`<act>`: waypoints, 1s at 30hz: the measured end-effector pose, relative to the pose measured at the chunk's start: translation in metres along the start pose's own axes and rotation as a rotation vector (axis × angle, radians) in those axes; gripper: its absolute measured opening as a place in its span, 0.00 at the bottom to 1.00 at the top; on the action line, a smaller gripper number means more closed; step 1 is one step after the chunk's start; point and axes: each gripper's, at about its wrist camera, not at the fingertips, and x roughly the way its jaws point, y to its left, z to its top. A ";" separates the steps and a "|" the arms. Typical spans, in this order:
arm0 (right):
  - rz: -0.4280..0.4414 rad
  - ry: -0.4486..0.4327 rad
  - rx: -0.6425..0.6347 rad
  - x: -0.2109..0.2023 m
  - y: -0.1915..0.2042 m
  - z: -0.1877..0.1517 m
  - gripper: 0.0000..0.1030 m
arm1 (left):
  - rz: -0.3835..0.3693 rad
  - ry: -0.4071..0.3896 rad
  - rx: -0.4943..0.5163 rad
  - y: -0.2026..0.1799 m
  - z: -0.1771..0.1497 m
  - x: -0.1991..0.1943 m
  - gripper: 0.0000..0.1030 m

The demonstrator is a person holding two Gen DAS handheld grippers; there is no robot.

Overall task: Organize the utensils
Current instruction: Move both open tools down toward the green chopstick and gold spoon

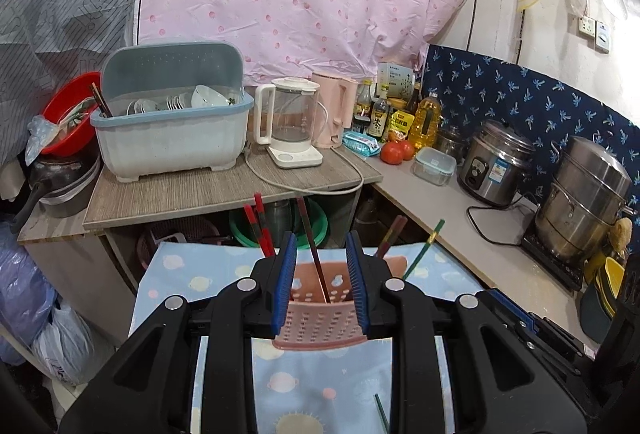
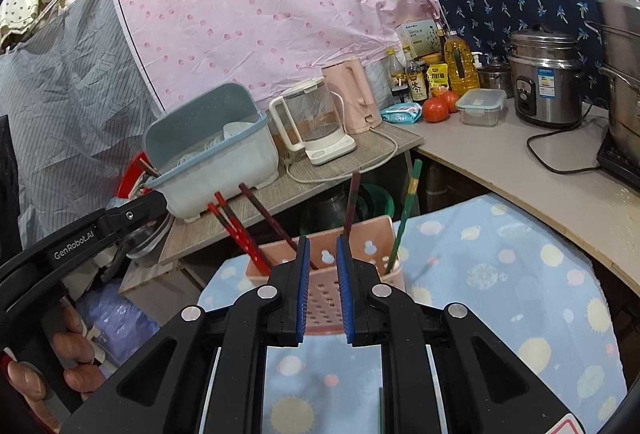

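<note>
The left tool (image 1: 320,270) has its blue pads apart with nothing pressed between them, and the right tool (image 2: 323,276) shows a narrow gap, also holding nothing. Ahead of both, a pink utensil holder (image 1: 320,318) stands on the blue patterned cloth (image 2: 520,274) over the counter. Red chopsticks (image 1: 258,226), dark chopsticks (image 1: 314,254) and a green chopstick (image 2: 406,210) lean inside it

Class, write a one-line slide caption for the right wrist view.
Right gripper, empty, faces a pink utensil holder of chopsticks on a planet-print cloth.
</note>
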 end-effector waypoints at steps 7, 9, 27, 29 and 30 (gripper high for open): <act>-0.025 0.079 0.013 -0.021 -0.020 -0.052 0.14 | -0.010 0.081 0.013 -0.003 -0.050 -0.006 0.24; -0.040 0.118 0.014 -0.025 -0.028 -0.073 0.14 | -0.016 0.117 0.018 -0.003 -0.069 -0.006 0.24; -0.107 0.435 -0.106 -0.068 -0.040 -0.252 0.14 | -0.033 0.451 0.017 -0.004 -0.249 -0.017 0.24; -0.106 0.436 -0.116 -0.068 -0.038 -0.256 0.14 | -0.031 0.462 0.019 -0.004 -0.256 -0.020 0.24; -0.108 0.434 -0.121 -0.068 -0.037 -0.257 0.14 | -0.035 0.469 0.016 -0.005 -0.260 -0.021 0.24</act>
